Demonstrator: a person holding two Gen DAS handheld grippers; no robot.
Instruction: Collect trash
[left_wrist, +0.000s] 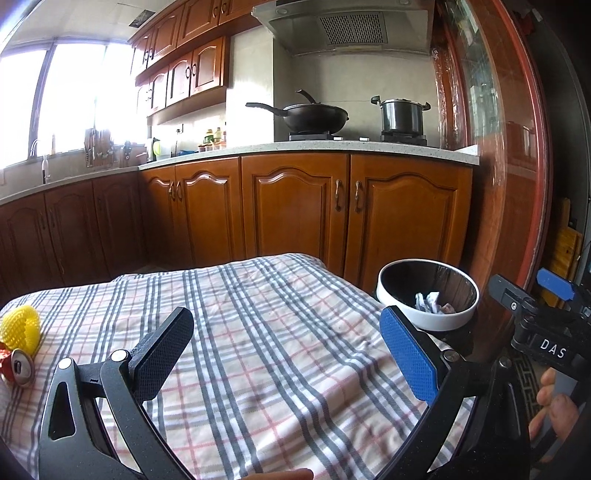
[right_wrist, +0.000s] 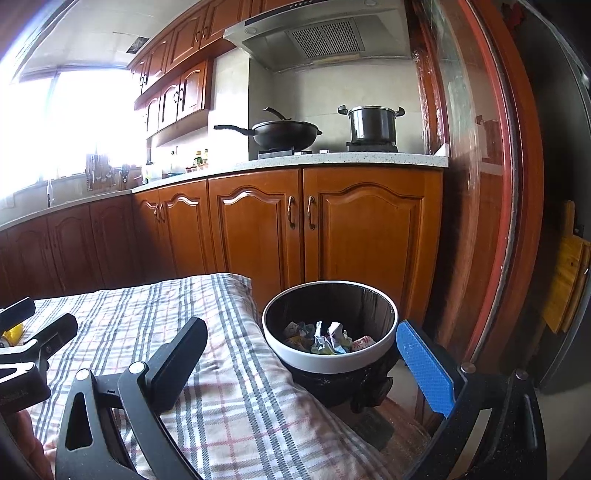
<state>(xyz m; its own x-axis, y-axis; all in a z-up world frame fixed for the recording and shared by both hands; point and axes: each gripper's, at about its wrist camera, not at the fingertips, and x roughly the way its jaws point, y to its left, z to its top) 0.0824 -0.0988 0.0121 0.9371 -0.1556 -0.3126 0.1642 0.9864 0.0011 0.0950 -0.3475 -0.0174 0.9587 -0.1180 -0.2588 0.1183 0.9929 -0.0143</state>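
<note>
Both hand-held grippers gape wide, empty; crushed can (left_wrist: 16, 371) and yellow net (left_wrist: 20, 328) lie far left of the left hand-held gripper (left_wrist: 284, 350), nearer it than the right hand-held gripper (right_wrist: 306, 354) by the bin (right_wrist: 332, 360)

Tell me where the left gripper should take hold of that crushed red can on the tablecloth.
Likely across the crumpled red body of the can, coming down from above. It lies on its side beside the yellow foam net with its silver top facing the camera, so the sides are free. The left gripper is open and empty.
</note>
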